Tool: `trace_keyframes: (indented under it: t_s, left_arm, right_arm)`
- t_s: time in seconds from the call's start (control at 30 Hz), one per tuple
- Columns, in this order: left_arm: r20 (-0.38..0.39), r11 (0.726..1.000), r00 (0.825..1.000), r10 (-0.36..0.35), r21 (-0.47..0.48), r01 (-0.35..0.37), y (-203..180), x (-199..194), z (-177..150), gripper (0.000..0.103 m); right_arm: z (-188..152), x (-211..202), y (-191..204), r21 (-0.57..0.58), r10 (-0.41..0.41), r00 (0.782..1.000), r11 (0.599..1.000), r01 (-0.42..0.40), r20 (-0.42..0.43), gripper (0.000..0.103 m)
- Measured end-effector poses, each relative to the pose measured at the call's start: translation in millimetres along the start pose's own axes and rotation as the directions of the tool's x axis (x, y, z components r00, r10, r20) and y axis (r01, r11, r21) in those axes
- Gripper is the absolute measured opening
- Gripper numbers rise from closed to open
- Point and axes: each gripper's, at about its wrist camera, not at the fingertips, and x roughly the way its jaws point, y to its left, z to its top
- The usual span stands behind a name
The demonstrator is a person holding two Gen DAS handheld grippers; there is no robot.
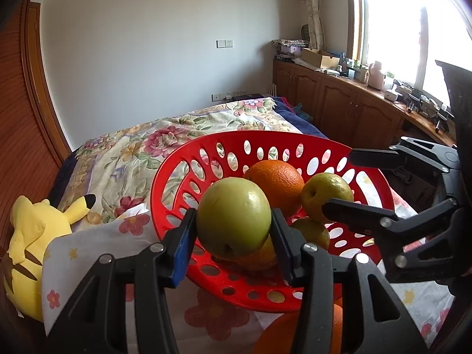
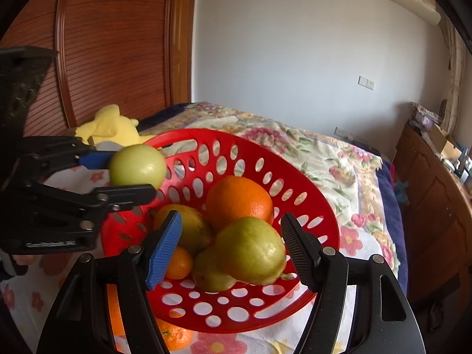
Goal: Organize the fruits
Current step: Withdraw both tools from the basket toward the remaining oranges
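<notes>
A red perforated basket (image 1: 165,194) (image 2: 321,206) sits on a floral cloth and holds a large orange (image 1: 275,181) (image 2: 239,200), green pears (image 1: 326,196) (image 2: 250,250) and a small orange fruit (image 2: 179,263). My left gripper (image 1: 234,228) (image 2: 129,174) is shut on a green apple (image 1: 234,221) (image 2: 138,168) and holds it above the basket's near-left rim. My right gripper (image 2: 231,250) (image 1: 339,181) is open, its fingers on either side of the front pear, above the basket.
A yellow plush toy (image 1: 26,236) (image 2: 109,126) lies left of the basket. Another orange (image 1: 336,327) (image 2: 175,336) lies on the cloth in front of the basket. The bed (image 1: 141,150) stretches behind. Wooden cabinets (image 1: 339,103) line the right wall.
</notes>
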Motion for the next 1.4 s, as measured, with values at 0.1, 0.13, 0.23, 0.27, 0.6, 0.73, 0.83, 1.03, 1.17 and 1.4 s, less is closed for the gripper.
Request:
trace_keyframes:
  t_s: [0.1, 0.13, 0.23, 0.27, 0.6, 0.73, 0.83, 1.03, 1.17, 1.4]
  left_arm:
    - [-0.011, 1.000, 1.000, 0.005, -0.002, -0.005, 0, 6, 2, 0.048]
    - [-0.016, 1.000, 1.000, 0.008, -0.005, -0.008, 0, 8, 2, 0.049]
    - [0.000, 1.000, 1.000, 0.015, -0.016, -0.015, 3, 7, 1, 0.051]
    - [0.003, 1.000, 1.000, 0.009, -0.025, -0.009, 4, 6, 1, 0.052]
    - [0.038, 1.000, 0.999, 0.004, -0.023, -0.003, 4, -40, -19, 0.053]
    - [0.047, 1.000, 0.999, 0.008, -0.019, -0.007, 4, -61, -36, 0.054]
    - [0.051, 1.000, 0.999, 0.008, -0.028, -0.007, 5, -74, -52, 0.054]
    - [0.035, 0.998, 0.999, -0.007, -0.054, 0.009, 6, -87, -89, 0.054]
    - [0.025, 0.997, 1.000, -0.019, -0.071, 0.020, 7, -89, -113, 0.054]
    - [0.010, 0.995, 1.000, -0.025, -0.092, 0.026, 9, -83, -141, 0.054]
  right_arm:
    - [-4, -6, 0, 0.014, 0.004, 1.000, 1.000, -0.004, 0.010, 0.072]
    - [-6, -9, -1, 0.019, 0.007, 1.000, 1.000, -0.007, 0.012, 0.072]
    - [-10, -14, -1, 0.032, 0.010, 1.000, 0.999, -0.010, 0.019, 0.072]
    - [-12, -17, -1, 0.037, 0.011, 1.000, 0.999, -0.011, 0.021, 0.072]
    - [-24, -45, 5, 0.115, 0.037, 0.998, 0.992, -0.043, 0.058, 0.072]
    - [-31, -58, 14, 0.129, 0.027, 0.998, 0.991, -0.035, 0.063, 0.072]
    - [-39, -68, 22, 0.151, 0.029, 0.998, 0.988, -0.038, 0.063, 0.072]
    - [-60, -79, 38, 0.179, 0.025, 0.999, 0.983, -0.033, 0.048, 0.072]
    - [-73, -82, 51, 0.180, 0.022, 0.999, 0.983, -0.028, 0.038, 0.072]
    - [-93, -78, 75, 0.186, 0.039, 0.999, 0.982, -0.040, 0.006, 0.071]
